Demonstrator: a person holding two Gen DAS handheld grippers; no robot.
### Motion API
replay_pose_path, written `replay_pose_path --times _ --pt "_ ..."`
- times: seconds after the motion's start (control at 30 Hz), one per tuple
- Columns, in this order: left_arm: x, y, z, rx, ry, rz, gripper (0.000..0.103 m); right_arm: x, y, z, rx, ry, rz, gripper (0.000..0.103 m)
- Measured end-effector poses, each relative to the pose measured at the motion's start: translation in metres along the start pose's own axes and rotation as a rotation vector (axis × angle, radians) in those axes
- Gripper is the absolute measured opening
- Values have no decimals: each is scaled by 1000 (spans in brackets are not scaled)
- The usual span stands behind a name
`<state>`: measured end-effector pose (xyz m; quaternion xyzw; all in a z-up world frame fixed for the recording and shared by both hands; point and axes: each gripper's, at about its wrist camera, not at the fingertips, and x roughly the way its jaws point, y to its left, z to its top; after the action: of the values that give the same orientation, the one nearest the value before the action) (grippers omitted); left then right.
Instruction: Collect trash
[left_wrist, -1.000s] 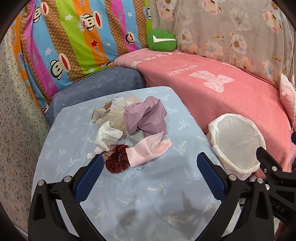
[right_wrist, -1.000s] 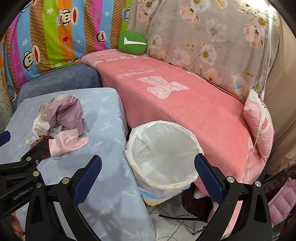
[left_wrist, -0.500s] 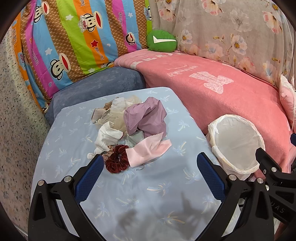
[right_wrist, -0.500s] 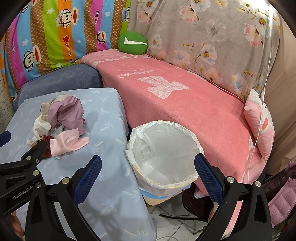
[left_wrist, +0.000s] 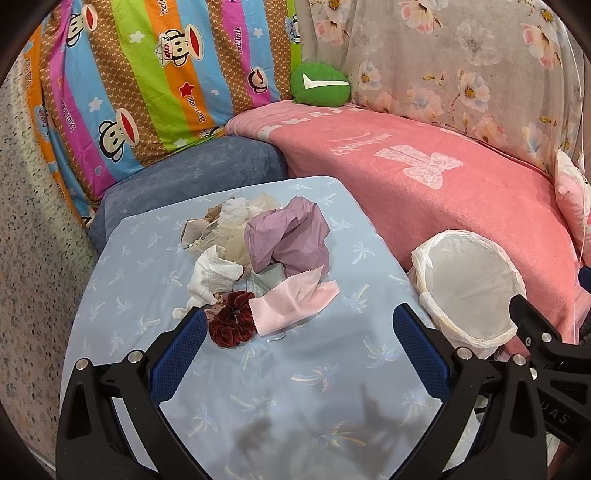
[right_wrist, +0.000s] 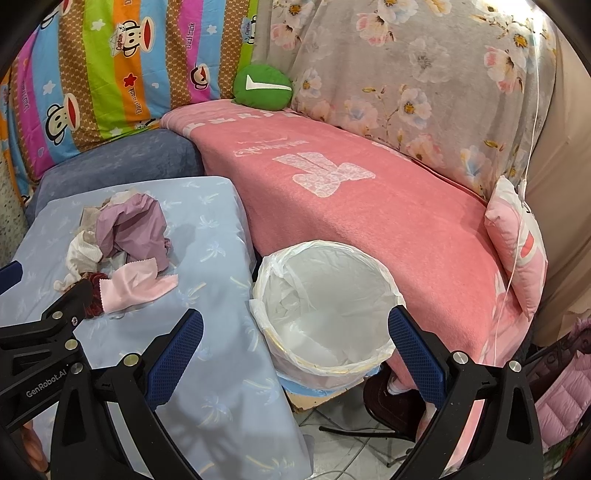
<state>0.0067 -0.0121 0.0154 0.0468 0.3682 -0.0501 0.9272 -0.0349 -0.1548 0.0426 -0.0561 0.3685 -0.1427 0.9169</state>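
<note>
"Captain" and "Daul frank" are printed repeatedly on the striped monkey-pattern sheet (left_wrist: 155, 85). "GenRobot.AI" is read in white on the black frame of the left tool (right_wrist: 46, 382) in the right wrist view. The letters "UAS" are seen on the right tool's frame (left_wrist: 554, 415). Script on the pink blanket (left_wrist: 424, 192) is not legible.

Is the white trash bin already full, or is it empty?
Empty: the trash bin shows only its white liner inside; the scraps lie on the table.

The bin liner (right_wrist: 325, 295) is thin, crinkled translucent plastic. The scrunchie (left_wrist: 232, 323) looks like plush maroon velvet, the pink swatch (left_wrist: 291, 302) smooth satiny cloth, and the blanket (right_wrist: 369, 206) matt fleece.
</note>
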Motion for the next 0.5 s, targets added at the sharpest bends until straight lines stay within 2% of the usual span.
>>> replay_pose_path --times 0.5 --pt "1 10 -1 4 -10 -61 96 -7 1 2 34 -13 -21 97"
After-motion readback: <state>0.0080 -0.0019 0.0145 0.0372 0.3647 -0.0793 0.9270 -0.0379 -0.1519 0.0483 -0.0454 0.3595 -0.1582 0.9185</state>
